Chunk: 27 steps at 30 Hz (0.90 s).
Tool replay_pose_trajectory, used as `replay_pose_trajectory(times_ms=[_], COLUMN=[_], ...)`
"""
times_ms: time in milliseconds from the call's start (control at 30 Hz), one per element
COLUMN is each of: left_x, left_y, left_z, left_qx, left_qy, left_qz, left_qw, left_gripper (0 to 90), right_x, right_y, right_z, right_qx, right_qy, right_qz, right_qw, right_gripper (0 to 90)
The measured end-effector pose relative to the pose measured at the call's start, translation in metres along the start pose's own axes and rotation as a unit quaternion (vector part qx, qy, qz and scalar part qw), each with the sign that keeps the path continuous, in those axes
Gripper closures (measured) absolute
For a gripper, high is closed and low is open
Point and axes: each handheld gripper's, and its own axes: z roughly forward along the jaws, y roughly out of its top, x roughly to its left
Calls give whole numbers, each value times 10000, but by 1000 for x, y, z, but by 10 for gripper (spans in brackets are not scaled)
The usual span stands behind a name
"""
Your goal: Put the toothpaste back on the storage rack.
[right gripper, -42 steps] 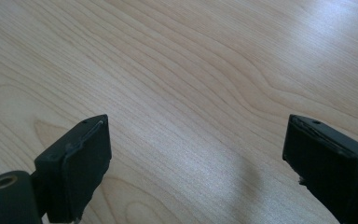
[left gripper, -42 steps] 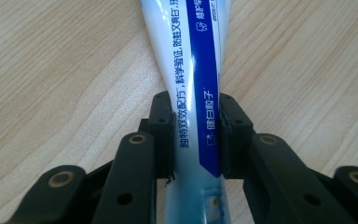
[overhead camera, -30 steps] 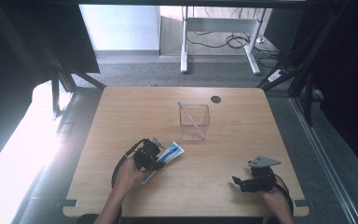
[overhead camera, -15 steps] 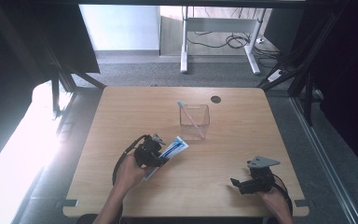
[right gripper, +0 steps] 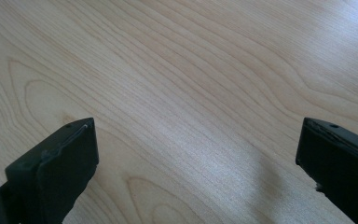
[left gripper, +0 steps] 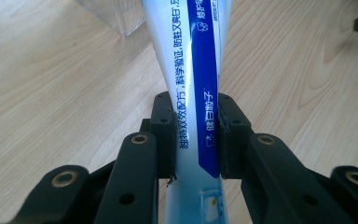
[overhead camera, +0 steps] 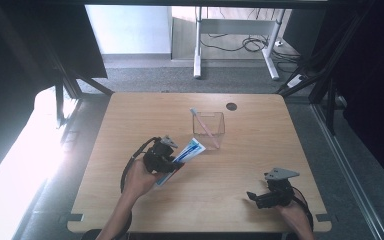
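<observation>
We hold the toothpaste tube (left gripper: pixel 196 88) clamped in the left gripper (left gripper: pixel 193 135), above the table (overhead camera: pixel 130 125), near the clear box (overhead camera: pixel 209 129). Right gripper (right gripper: pixel 196 158) wide, idle. Next, probably: tube into box w/ nozzle aimed at opening.

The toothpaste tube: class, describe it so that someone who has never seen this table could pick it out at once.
Start at the wooden table and find the clear box near its middle, with a pink toothbrush leaning inside. Just in front of it, toward the person's left hand, the left gripper is shut on the toothpaste tube. It alone is flat, white and blue, with printed text.
</observation>
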Motion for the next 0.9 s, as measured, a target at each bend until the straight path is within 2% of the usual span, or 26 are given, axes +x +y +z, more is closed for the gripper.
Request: replay_pose_trajectory(times_ms=[333,900], left_x=[-1,9], left_y=[19,46], left_z=[-14,-13], left_qx=[-260,-550], left_qy=[30,139], left_qz=[104,64], left_qw=[9996,9984], left_gripper=[725,724], right_x=[0,-1], right_y=[0,0], right_z=[0,0], right_qx=[-1,17], right_qy=[26,29], right_qz=[-12,-50], right_qw=[10000,10000], right_gripper=[0,0])
